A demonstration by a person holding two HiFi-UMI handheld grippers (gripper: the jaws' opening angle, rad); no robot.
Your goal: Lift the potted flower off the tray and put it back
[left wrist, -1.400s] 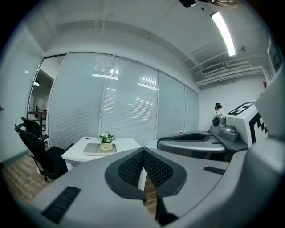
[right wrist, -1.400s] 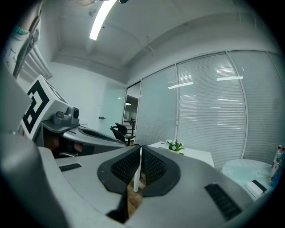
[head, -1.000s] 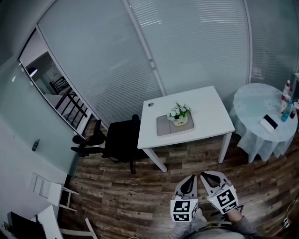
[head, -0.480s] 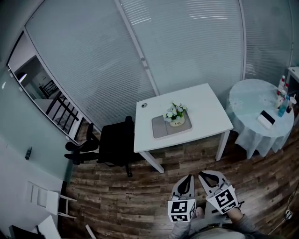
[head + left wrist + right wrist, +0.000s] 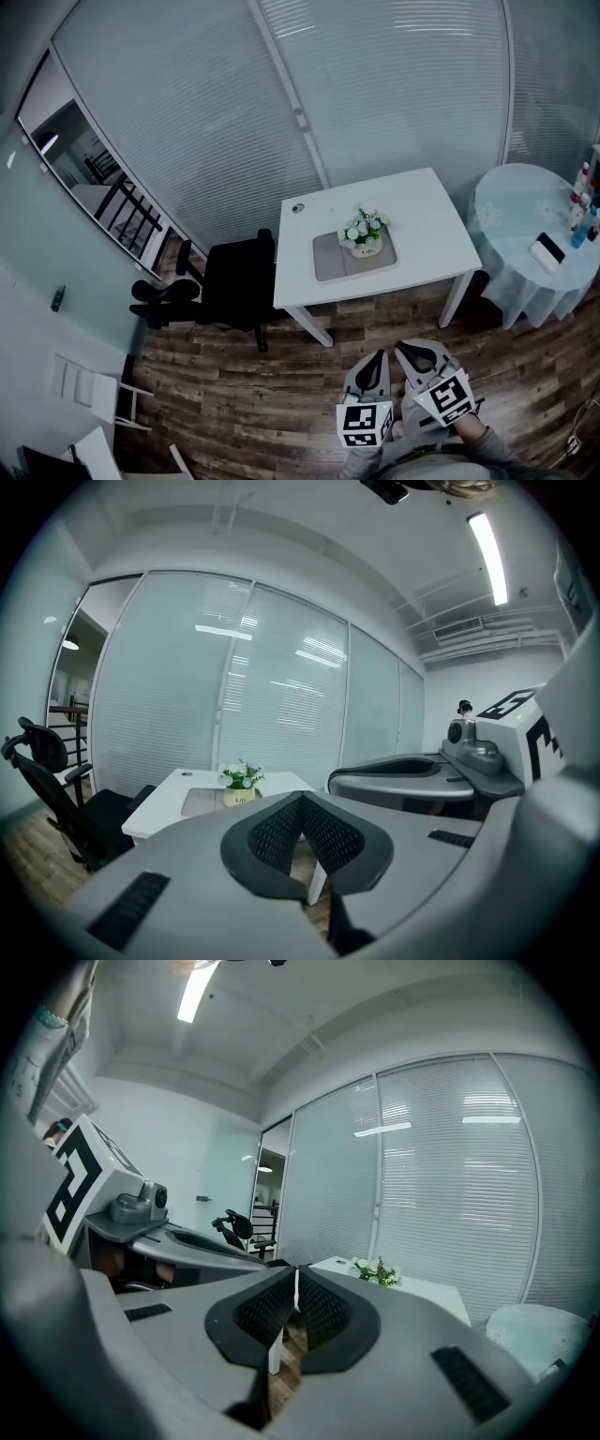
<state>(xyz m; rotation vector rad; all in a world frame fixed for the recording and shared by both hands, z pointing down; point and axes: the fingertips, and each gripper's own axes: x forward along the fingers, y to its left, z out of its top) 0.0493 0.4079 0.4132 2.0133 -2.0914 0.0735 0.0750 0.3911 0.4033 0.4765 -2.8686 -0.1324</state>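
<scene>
Grey mesh pads of the left gripper (image 5: pixel 300 803) are pressed together, nothing between them. Right gripper (image 5: pixel 295 1277) same: jaws closed tip to tip, empty. In head view both sit side by side at the bottom edge, marker cubes toward the person's sleeve (image 5: pixel 441 464), over a wood-plank floor (image 5: pixel 234 394). They point toward the white counter (image 5: pixel 422 216), well apart from it.

Potted flower (image 5: pixel 365 234), white blooms in a cream pot, stands upright on the right part of the grey tray (image 5: pixel 330 260). Tray lies flat approx. mid-counter, nearer the front edge. Small round item (image 5: pixel 297 208) sits by the counter's far-left corner; can't tell what it is.

Black office chair (image 5: pixel 234 286) is just left of the counter. Round cloth-covered counter (image 5: pixel 525 234) stands to the right w/ bottles (image 5: pixel 586 211) on it. Blinds (image 5: pixel 394 84) run behind.
</scene>
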